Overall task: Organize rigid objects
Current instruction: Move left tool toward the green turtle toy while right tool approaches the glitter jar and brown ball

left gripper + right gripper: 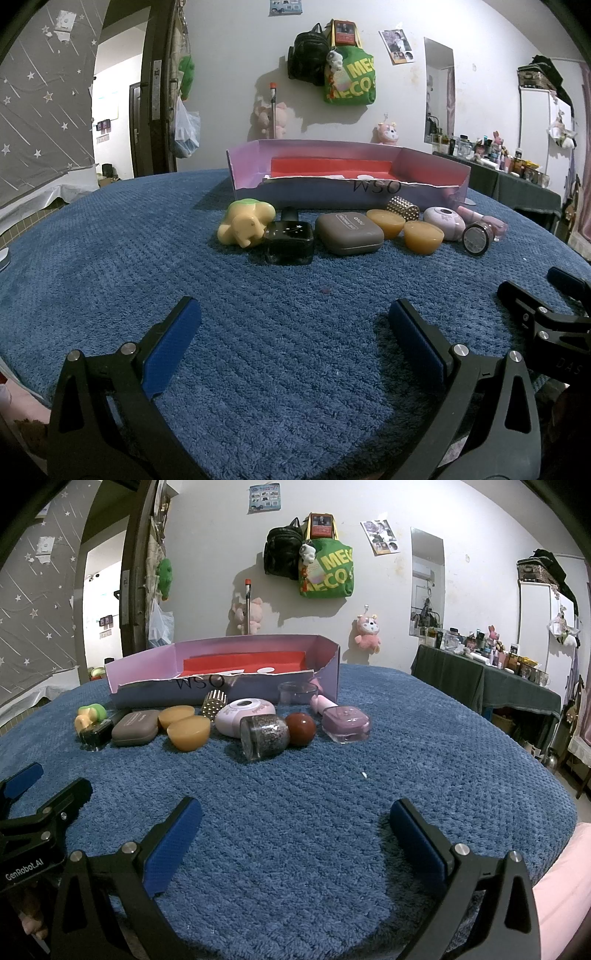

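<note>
Rigid objects lie in a row on the blue textured cloth [110, 258], just in front of the shallow purple box [424, 166] with a red liner.

Left wrist view: from left to right, the row holds a yellow elephant figure [243, 223], a black square bottle [289, 243], a grey rounded case [349, 232], two amber half-domes [423, 236], a studded metal cylinder [402, 208], a pale pink round case [443, 219] and a glitter jar [476, 238] on its side. The left gripper [295, 336] has its blue-padded jaws spread wide and holds nothing; it is well short of the row. Part of the right gripper [546, 295] shows at the right edge.

Right wrist view: the glitter jar [264, 736] lies tilted, touching a dark red ball [301, 729]; a purple square bottle [345, 723] lies just right of the ball. A clear round lid [297, 692] stands behind them, against the box front [147, 698]. The right gripper [295, 830] is spread wide and empty above the cloth [443, 757], near the row but apart from it. Part of the left gripper [48, 786] shows at the left edge
</note>
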A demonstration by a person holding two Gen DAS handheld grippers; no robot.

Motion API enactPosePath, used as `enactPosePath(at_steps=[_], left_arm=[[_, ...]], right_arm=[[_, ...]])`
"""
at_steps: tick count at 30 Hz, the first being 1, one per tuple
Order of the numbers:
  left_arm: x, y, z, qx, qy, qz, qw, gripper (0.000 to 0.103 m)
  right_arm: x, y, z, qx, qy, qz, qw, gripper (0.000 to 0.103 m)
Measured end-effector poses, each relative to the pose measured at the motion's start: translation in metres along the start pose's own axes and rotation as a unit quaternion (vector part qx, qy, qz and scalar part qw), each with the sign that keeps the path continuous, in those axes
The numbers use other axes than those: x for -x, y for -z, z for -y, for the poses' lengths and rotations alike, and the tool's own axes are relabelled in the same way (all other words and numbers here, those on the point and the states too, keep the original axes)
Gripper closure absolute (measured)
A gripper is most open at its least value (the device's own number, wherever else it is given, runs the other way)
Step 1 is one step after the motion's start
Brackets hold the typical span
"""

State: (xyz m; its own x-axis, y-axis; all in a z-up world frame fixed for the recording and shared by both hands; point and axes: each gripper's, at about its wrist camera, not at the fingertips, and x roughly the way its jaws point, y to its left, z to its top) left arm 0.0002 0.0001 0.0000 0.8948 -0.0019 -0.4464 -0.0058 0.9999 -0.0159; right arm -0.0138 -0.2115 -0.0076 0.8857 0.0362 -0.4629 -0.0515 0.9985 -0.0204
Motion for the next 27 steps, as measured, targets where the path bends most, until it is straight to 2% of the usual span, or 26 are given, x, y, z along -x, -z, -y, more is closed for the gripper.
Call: enactPosePath(at_steps=[13, 20, 27], left_arm=[[-0.002, -0.002, -0.001, 0.000, 0.009, -0.008, 0.9999, 0.000], [-0.007, -0.020, -0.013, 0.008, 0.001, -0.011, 0.9999, 0.000], [-0.004, -0.048, -0.012, -0.024, -0.004, -0.012, 0.9996, 0.000]], right_arm=[[0.000, -0.001, 0.000, -0.002, -0.001, -0.004, 1.000, 0.000], [-0.001, -0.015, -0.005, 0.008, -0.001, -0.009, 1.000, 0.000], [-0.006, -0.043, -0.009, 0.002, 0.000, -0.012, 1.000, 0.000]])
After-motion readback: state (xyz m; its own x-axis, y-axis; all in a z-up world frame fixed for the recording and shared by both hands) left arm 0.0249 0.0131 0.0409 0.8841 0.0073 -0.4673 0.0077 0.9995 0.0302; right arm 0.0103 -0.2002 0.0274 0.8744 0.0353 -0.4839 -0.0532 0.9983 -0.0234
